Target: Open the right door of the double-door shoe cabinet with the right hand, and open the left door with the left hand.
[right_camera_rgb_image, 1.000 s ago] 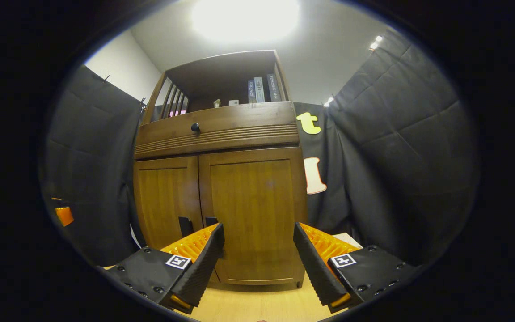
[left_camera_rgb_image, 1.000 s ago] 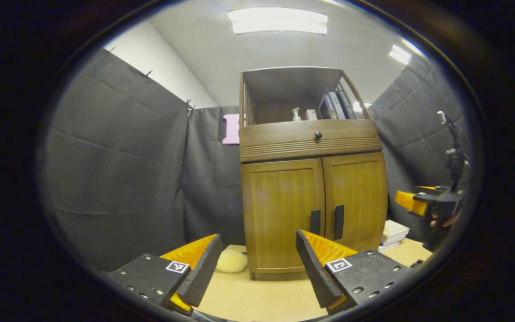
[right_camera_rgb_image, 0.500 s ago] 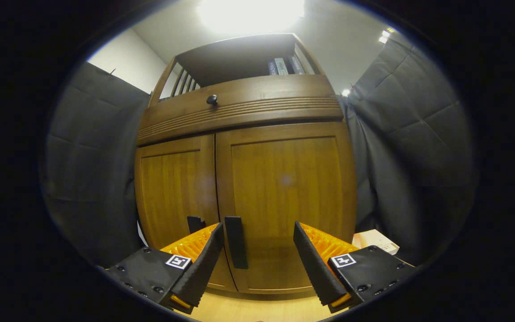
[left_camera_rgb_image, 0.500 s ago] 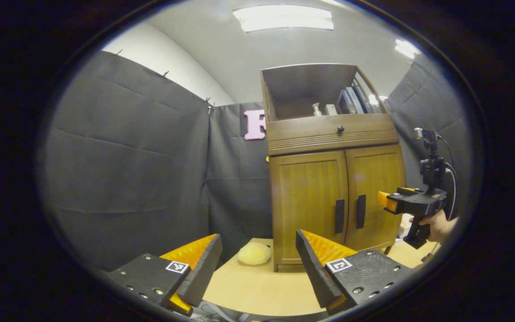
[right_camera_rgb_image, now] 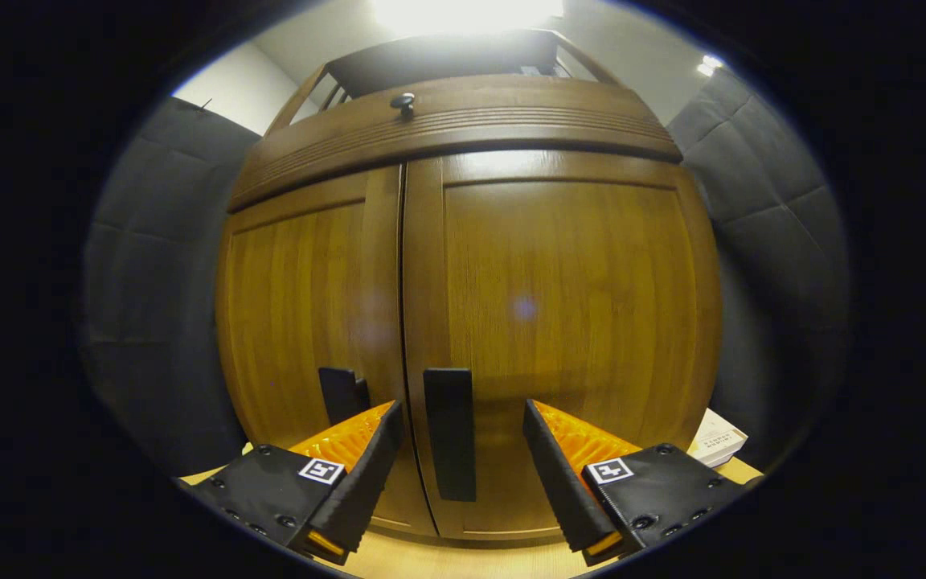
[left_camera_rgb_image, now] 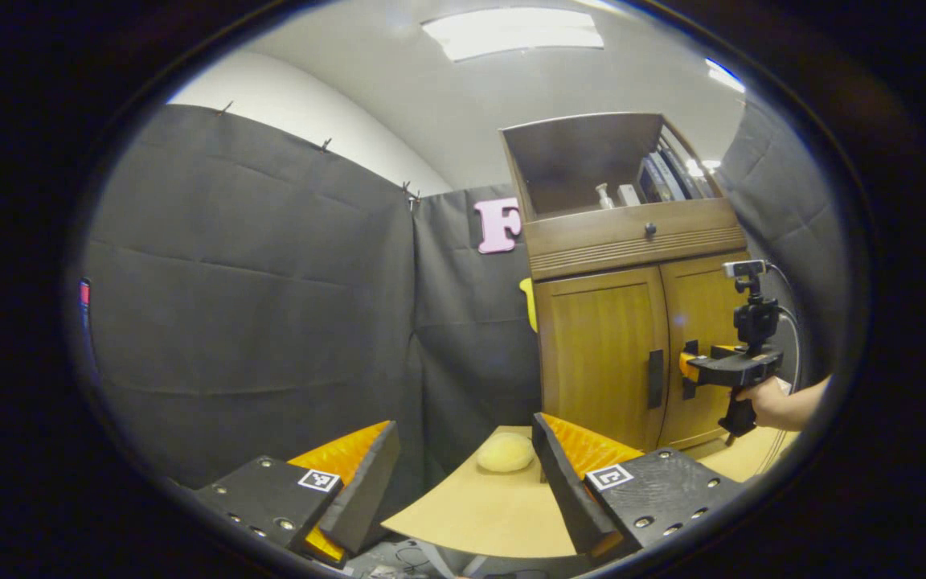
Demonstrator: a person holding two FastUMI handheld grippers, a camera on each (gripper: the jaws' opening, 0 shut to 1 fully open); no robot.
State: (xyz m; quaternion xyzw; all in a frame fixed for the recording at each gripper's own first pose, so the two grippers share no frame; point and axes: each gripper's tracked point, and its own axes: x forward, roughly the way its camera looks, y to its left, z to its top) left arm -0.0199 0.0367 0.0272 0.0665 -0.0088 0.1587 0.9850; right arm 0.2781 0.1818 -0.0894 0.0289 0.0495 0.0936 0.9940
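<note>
Indoors, black-draped booth, tan table (left_camera_rgb_image: 463, 515), closed cabinet (right_camera_rgb_image: 471, 305), both hand-held grippers (left_camera_rgb_image: 463, 482) (right_camera_rgb_image: 459, 474) spread apart.

Light comes from above: a ceiling panel (left_camera_rgb_image: 513, 32) glows evenly in the left gripper view, while in the right gripper view it blows out into white glare over the shoe cabinet (right_camera_rgb_image: 463, 322). The wood carries a faint lens-flare spot. Fisheye distortion bows straight edges outward; focus is sharp, edges dim.

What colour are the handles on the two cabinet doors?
Black. Both handles are black vertical bars on the brown wooden doors; the right door handle shows best in the right gripper view.
</note>
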